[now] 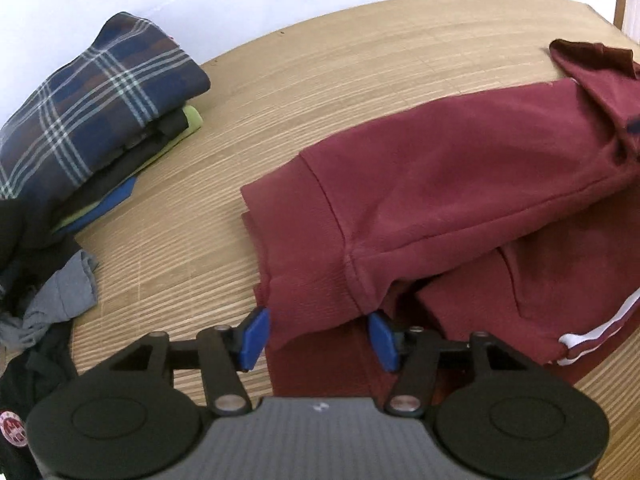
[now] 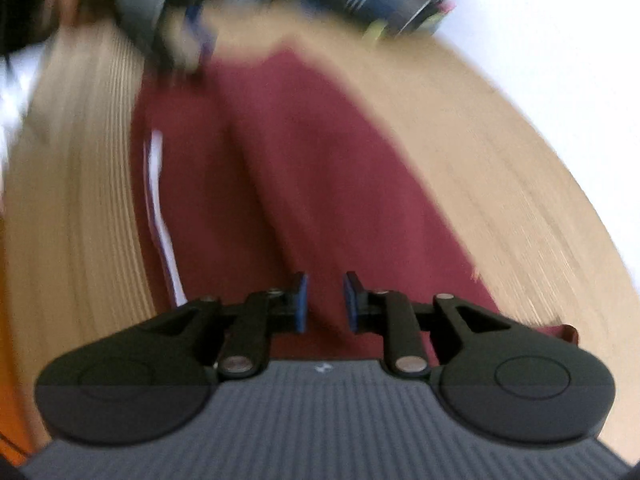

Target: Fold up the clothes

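A maroon sweatshirt [image 1: 460, 168] with white stripes [image 1: 592, 340] lies partly folded on the wooden table [image 1: 360, 60], one sleeve laid across the body. My left gripper [image 1: 319, 338] hovers at its near edge, jaws open, and a fold of maroon fabric sits between the blue pads [image 1: 256, 336] without being pinched. The right wrist view is blurred. It shows the same maroon sweatshirt [image 2: 312, 160] stretching away, with a white stripe [image 2: 158, 184] at the left. My right gripper [image 2: 326, 302] is above the fabric with a narrow gap between its pads and nothing gripped.
A stack of folded clothes topped by a navy plaid shirt [image 1: 92, 112] sits at the far left by the white wall. A grey garment [image 1: 64, 292] and black clothing with a red badge [image 1: 12, 428] lie in a heap at the left edge. Bare tabletop [image 2: 500, 180] surrounds the sweatshirt.
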`<state>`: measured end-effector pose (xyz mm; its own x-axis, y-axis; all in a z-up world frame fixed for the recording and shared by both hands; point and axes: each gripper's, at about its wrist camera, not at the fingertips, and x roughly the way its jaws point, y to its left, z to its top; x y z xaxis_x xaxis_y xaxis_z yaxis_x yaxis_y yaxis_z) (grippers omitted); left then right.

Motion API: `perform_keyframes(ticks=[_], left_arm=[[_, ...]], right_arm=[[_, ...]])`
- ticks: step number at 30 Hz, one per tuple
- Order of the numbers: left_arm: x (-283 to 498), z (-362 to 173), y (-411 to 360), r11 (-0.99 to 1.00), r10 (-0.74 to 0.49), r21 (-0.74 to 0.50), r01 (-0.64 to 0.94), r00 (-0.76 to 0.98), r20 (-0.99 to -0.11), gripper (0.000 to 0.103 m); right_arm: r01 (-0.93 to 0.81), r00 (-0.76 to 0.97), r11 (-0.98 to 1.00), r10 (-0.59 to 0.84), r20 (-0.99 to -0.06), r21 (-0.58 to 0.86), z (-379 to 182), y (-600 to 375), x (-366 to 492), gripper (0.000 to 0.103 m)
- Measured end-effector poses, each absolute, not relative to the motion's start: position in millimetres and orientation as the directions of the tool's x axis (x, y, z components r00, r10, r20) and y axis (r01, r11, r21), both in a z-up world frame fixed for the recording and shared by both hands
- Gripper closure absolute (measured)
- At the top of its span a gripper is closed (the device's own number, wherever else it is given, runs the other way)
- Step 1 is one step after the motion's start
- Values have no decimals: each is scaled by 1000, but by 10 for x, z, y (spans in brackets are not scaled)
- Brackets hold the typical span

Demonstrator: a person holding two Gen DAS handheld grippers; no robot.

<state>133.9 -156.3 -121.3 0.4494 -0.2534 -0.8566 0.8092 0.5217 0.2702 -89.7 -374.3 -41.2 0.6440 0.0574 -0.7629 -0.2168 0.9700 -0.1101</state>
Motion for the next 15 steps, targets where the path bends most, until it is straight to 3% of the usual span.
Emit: perform_keyframes(ticks=[3,6,11,15], left_arm=[[1262,-1209,-1563,542,-247,272,795,460,-853,45],[1239,-1172,-1518,588,-251,251,769,468,-847,45],[1287,-1066,-1288,674,-240,236,700,509,-826,46],[1329,-847,-1075,753,-282,160,639,533,-798,45]], right_arm=[[-101,744,981,183,-642,163,-249,-3931,-632,80],[-76,740,939,278,-612,335,-415,-3863,-129,79],[-212,607,932,360,-708,293,-964,-3114,470,79],[-236,657,957,285,-698,168,-1202,-2715,477,79]])
